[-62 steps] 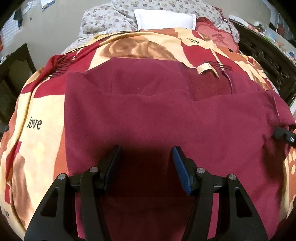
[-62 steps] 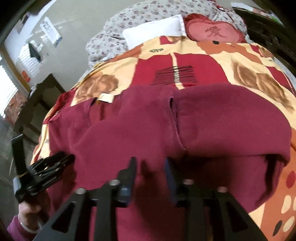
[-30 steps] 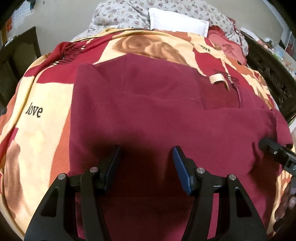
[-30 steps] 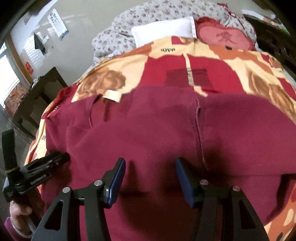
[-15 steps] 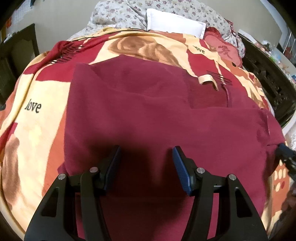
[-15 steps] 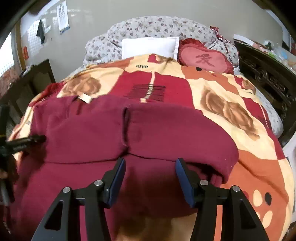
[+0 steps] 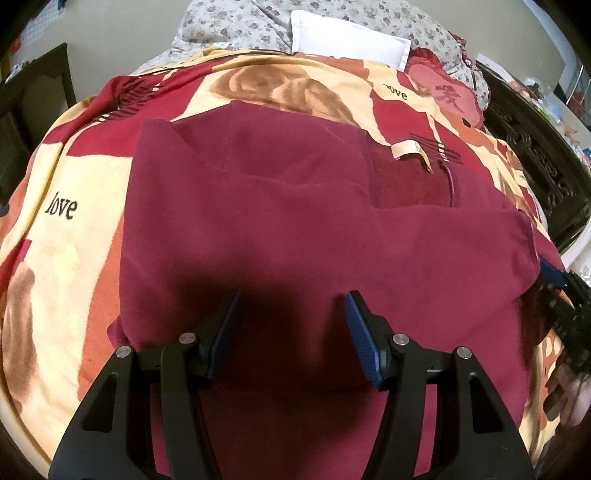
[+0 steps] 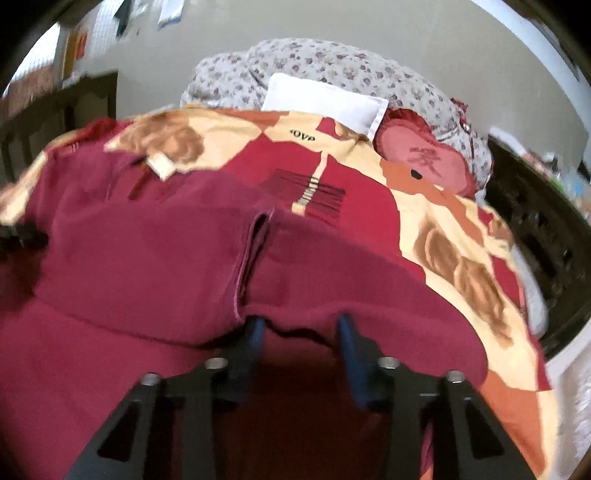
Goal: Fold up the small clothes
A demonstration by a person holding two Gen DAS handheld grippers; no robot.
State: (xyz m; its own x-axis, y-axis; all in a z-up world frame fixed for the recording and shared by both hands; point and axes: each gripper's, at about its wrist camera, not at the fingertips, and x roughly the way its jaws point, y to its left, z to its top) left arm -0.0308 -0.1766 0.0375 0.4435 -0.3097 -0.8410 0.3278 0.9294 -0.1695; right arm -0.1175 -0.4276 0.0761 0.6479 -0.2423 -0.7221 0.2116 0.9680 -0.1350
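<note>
Garment [image 7: 303,236] of maroon fleece lies spread on the bed's patterned blanket [image 7: 74,206], its upper part folded down toward the near edge, a cream label [image 7: 406,149] showing at its far side. In the right wrist view the folded edge [image 8: 295,325] drapes over the tips of the right hand-held gripper [image 8: 301,328], whose blue-padded jaws stand apart with the fabric rim lying across them; that view is blurred. The left hand-held gripper [image 7: 293,321] hovers over the near middle of the garment, jaws wide apart, holding nothing. At the head of the bed sit a white pillow [image 7: 351,35], a red heart-shaped cushion [image 8: 421,158] and a floral quilt [image 8: 332,66]. Dark carved furniture [image 7: 535,173] stands at the right.
</note>
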